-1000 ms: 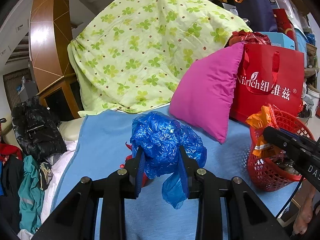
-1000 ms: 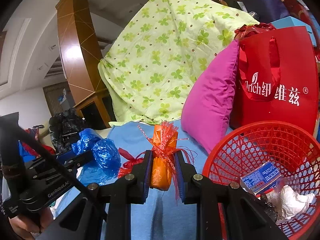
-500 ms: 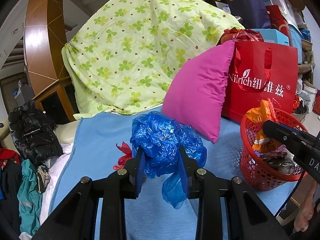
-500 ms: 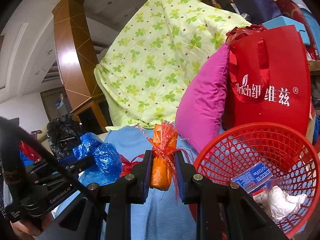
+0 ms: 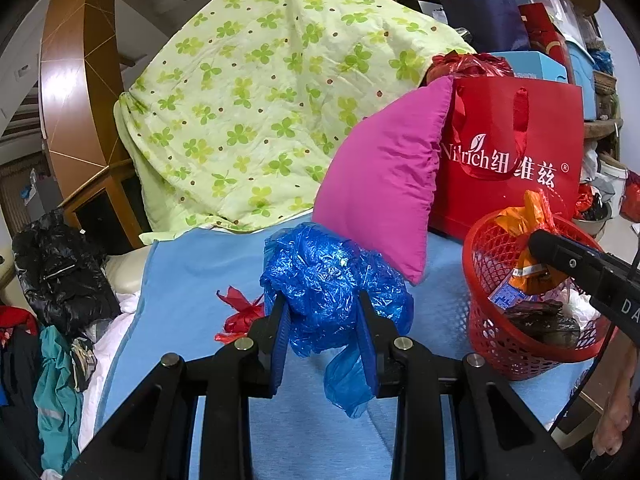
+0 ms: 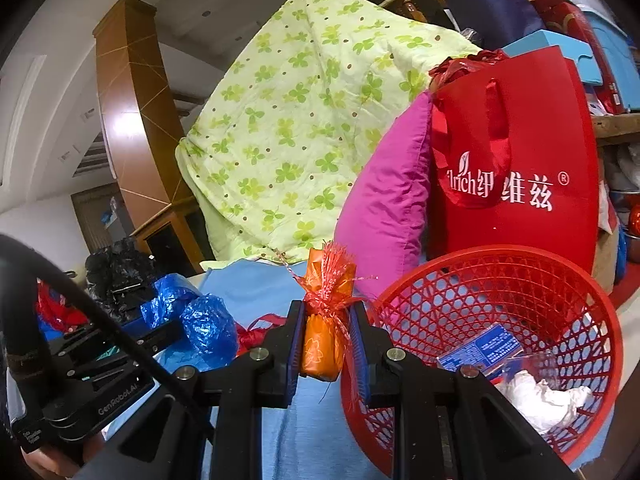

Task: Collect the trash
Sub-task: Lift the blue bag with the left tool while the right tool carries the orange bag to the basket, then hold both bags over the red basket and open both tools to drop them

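Both hands were loaded. The left gripper [image 5: 323,334] had its jaws clamped on a crumpled blue plastic bag [image 5: 332,284]; most of the wad bulged up and fwd past the jaw tips, w/ a loose tail hanging below between them. The right gripper [image 6: 326,338] had its jaws pinched tight on an orange wrapper [image 6: 325,320], tied round w/ frayed red ribbon, standing upright between the pads, top poking well above the tips.

The red basket [image 6: 600,320] sat just right of the right jaws, rim nearly touching the right finger, already holding a blue-printed packet and a white crumpled wad. From the left jaws it was off to the right, w/ the bed's blue sheet [image 5: 192,280] between. A bit of red foil scrap [image 5: 240,312] lay on the sheet just left of the left jaws, not yet picked up.

Handling, as I judged it: both pieces looked v. light and soft, nothing fragile. The blue bag was slippery film, squashy, prob. springs back, so a grab through the bunched middle seemed best; the tail could snag on the basket rim. The wrapper looked firmer; mid-body grip seemed fine, tho the ribbon strands might cling to the pads.
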